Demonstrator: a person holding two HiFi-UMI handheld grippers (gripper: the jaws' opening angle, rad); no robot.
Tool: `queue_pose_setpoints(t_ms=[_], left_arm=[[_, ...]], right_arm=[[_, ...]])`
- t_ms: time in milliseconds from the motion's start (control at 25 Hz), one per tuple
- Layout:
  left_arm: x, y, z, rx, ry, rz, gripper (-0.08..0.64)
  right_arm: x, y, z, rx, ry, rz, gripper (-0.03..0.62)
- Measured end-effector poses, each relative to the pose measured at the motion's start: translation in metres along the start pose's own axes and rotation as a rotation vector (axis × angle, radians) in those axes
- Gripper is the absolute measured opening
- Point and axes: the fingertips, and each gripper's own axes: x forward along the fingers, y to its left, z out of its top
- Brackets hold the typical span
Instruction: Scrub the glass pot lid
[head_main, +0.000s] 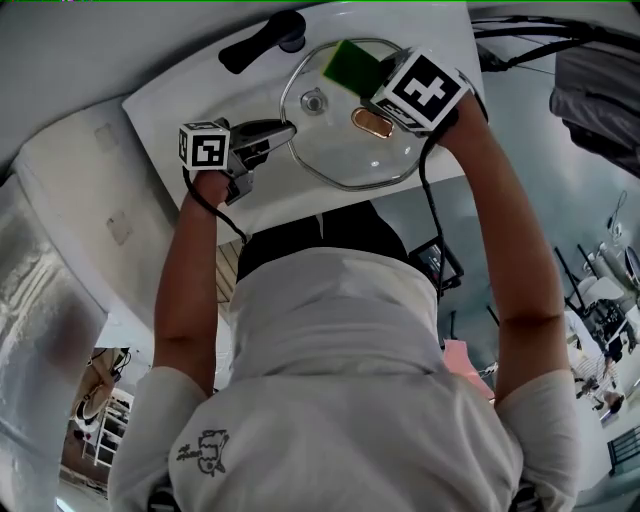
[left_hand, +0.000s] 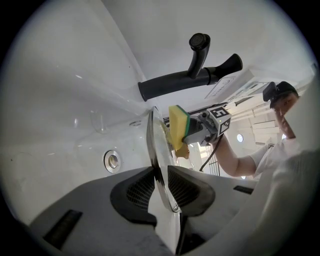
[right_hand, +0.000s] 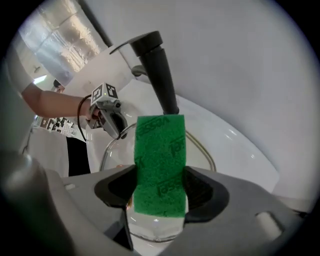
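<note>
The glass pot lid (head_main: 345, 140) is held over the white sink (head_main: 200, 95), its metal rim clamped at the left edge by my left gripper (head_main: 283, 133). In the left gripper view the lid (left_hand: 159, 155) stands edge-on between the jaws of that gripper (left_hand: 162, 187). My right gripper (head_main: 372, 92) is shut on a sponge (head_main: 352, 64) with a green scouring face, over the lid's far right part. The sponge (right_hand: 160, 165), gripped by the right gripper (right_hand: 161, 192), fills the middle of the right gripper view with the lid (right_hand: 150, 235) behind it. Its yellow side (left_hand: 177, 125) faces the glass.
A black tap (head_main: 262, 42) reaches over the sink's far edge, just beyond the lid. The sink's overflow hole (left_hand: 112, 160) sits in the basin wall. A foil-covered panel (head_main: 40, 300) lies left of the sink. The person's body stands close against the sink's front edge.
</note>
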Motion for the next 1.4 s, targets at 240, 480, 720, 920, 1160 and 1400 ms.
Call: queue_pose_setpoints(t_ms=[240,480,720,920,1160,1400], left_arm=[[-0.001,0.000,0.001,-0.002,-0.013,-0.005,0.084],[-0.001,0.000,0.002,-0.004,-0.019,-0.006,0.083],[-0.001,-0.001,0.003,-0.005,-0.031,-0.007,0.084],[-0.001,-0.001,0.003,-0.003,-0.030,-0.001,0.084],[-0.001,-0.001,0.003,-0.012,-0.036,0.002,0.084],[-0.002,-0.002,0.003,-0.007,-0.025,0.003,0.084]], right_arm=[[0.012,0.001,0.004,-0.023,0.017,0.000,0.287],[0.005,-0.028,-0.021,0.100,0.027,-0.013,0.287],[-0.005,-0.074,-0.075,0.276,0.033,-0.025,0.287],[-0.010,-0.083,-0.088,0.281,0.050,-0.060,0.287],[-0.012,-0.040,-0.026,-0.034,0.049,-0.079,0.288],[0.012,0.039,0.036,-0.432,0.103,0.015,0.288]])
